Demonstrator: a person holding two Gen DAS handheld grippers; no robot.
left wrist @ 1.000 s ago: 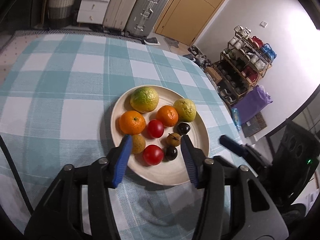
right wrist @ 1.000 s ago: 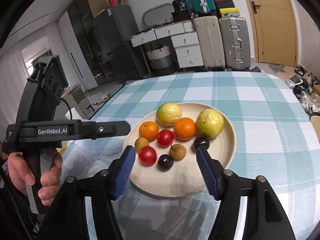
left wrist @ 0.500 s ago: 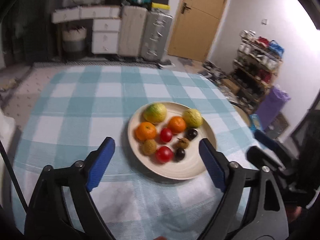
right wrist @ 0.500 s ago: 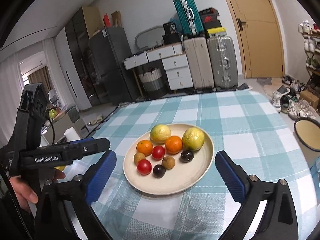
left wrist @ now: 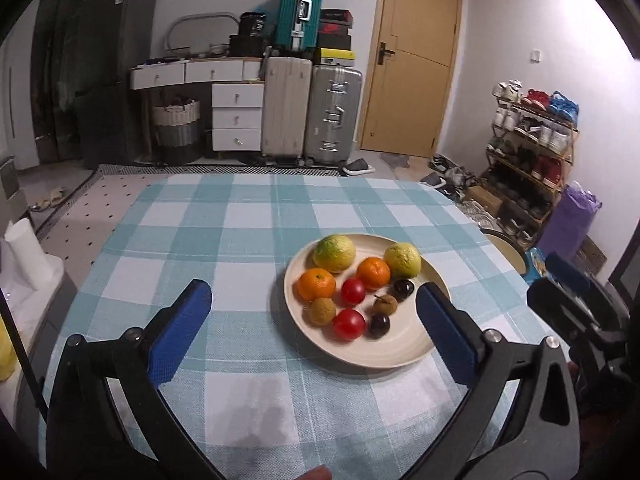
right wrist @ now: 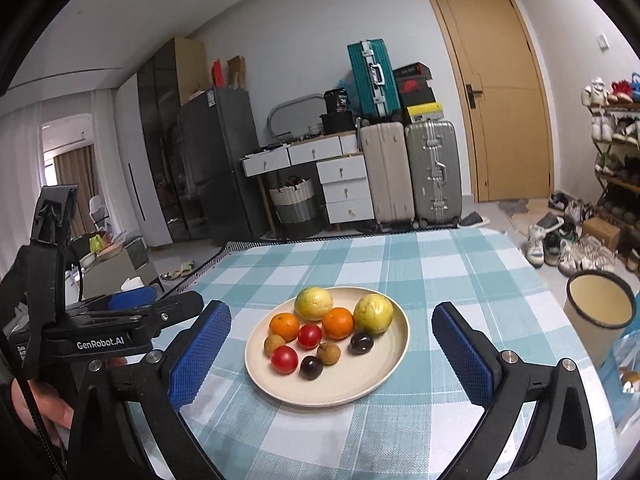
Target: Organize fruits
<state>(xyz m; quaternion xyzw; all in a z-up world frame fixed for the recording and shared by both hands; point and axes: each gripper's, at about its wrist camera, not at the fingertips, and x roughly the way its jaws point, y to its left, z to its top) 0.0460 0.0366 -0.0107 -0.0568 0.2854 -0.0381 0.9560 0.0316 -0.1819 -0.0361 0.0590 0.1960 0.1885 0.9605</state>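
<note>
Cream-coloured and shallow, the plate (right wrist: 372, 384) sits on the checked tabletop (left wrist: 240, 240) and carries all 9 fruits in rough rows: 2 yellow-green citrus (right wrist: 314, 303) at the far edge, 2 oranges (right wrist: 338, 323) just in front of them, 2 red tomatoes (right wrist: 284, 359), 2 dark plums (right wrist: 311, 367) and 2 brown longan-like fruits (right wrist: 329, 353) toward the near side.

Both pairs of tongs are spread wide and empty. The left tongs (left wrist: 312, 320) and the right tongs (right wrist: 332, 344) have just been opening, with nothing between the pads, and each hovers short of the plate's near rim.

Handling will likely differ by kind. The citrus and oranges look firm and fairly heavy, with dimpled peel that should give the ribbed blue pads good purchase; take them across the widest part. The tomatoes appear smooth, glossy and thin-skinned, so they may slip or bruise under a hard squeeze; a light closure at the equator suits them. The plums are small, round and shiny, apt to roll or squirt out. The brown fruits look rough-shelled and light, probably the easiest to pinch.

Everything is packed close, several pieces touching, so a finger reaching for an inner fruit may nudge its neighbours; near-row pieces look the most accessible.
</note>
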